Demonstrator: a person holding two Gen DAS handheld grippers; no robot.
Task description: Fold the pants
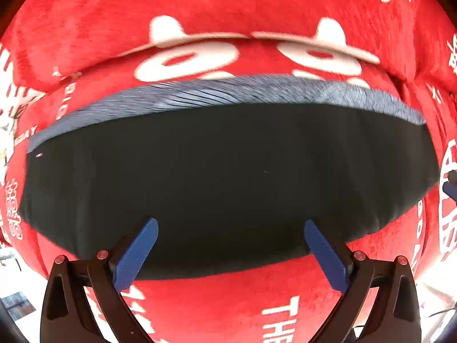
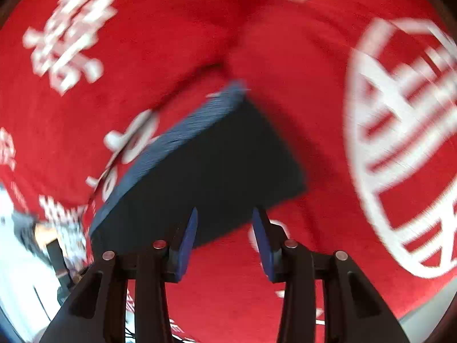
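left wrist view: the left gripper (image 1: 231,230) hangs with its blue fingers (image 1: 137,254) wide apart and empty, just over the near edge of the pants (image 1: 228,171), which lie as a compact dark rectangle on the red blanket (image 1: 217,300) with white print. the ribbed blue-grey waistband (image 1: 228,91) runs along the far edge of the bundle; a raised fold of blanket lies just beyond it. right wrist view, blurred: the right gripper (image 2: 225,225) also has its fingers (image 2: 187,245) apart, gripping nothing, near the bundle's near corner, with the pants (image 2: 217,165) seen at an angle and the waistband (image 2: 177,145) on their left. judged from the squared outline, the folding looks nearly or wholly finished; the step in hand appears to be letting go or checking. any next move would call for a final smoothing or a clean retreat without snagging the near edge. open blanket surrounds the bundle on all sides, with the blanket's edge and pale floor showing at lower left.
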